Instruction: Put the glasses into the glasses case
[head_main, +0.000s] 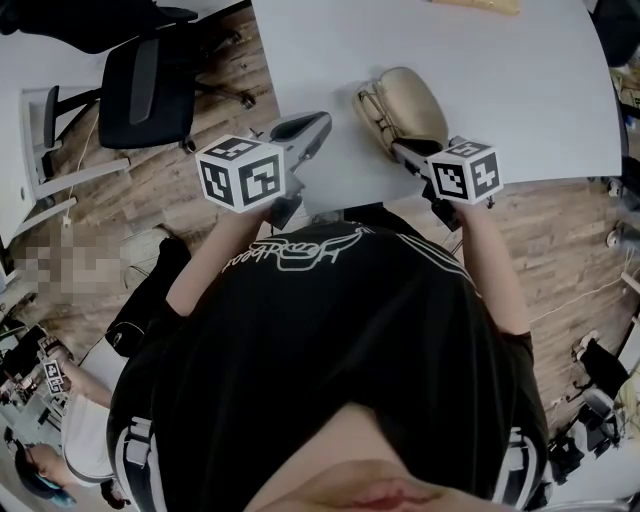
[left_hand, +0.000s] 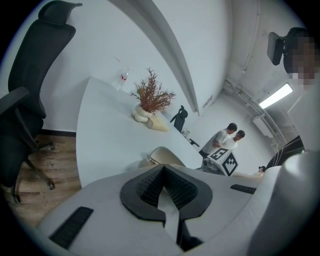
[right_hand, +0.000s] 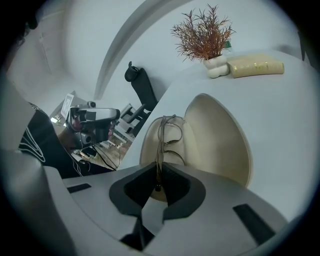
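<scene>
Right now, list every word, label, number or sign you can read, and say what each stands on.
Nothing can be read for certain.
Black T-shirt: white print, upside down and warped, unreadable.
Left marker cube and right marker cube: black-and-white square patterns, no letters.
Glasses case and glasses: no print visible.
</scene>
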